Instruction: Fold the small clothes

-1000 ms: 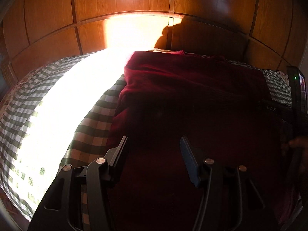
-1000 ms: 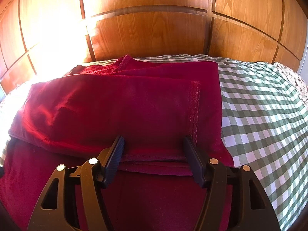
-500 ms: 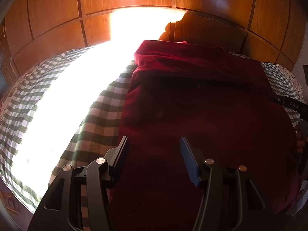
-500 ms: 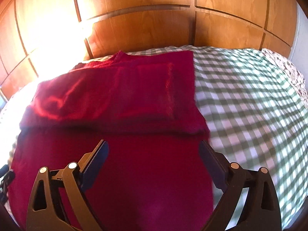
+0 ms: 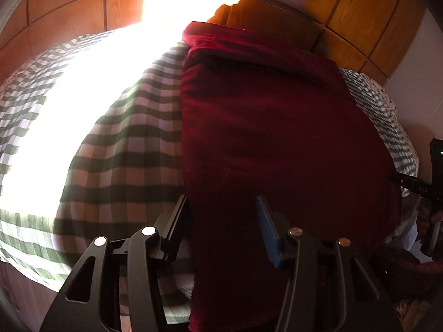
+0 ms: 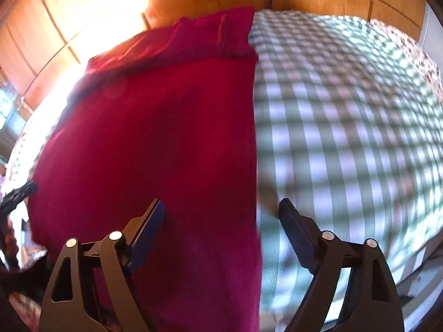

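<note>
Right wrist view motion-blurred throughout: checks of the green-and-white bedspread (image 6: pixel 346 127) smeared, right edge of the red garment (image 6: pixel 166 138) soft, stitching unreadable. Near end of garment cut off by bottom edge, partly covered by right gripper (image 6: pixel 221 221) frame. Dark object at left edge (image 6: pixel 16 193) cropped and blurred; identity not determinable.

Left wrist view: sunlight patch (image 5: pixel 83 96) blown out, bedspread pattern and headboard (image 5: pixel 304 8) panel lost inside it. Garment in deep shadow, folds and layers hard to separate; near hem hidden behind left gripper (image 5: pixel 221 215) frame. Other gripper's body (image 5: pixel 434 177) cropped at right edge, lettering too small to read.
</note>
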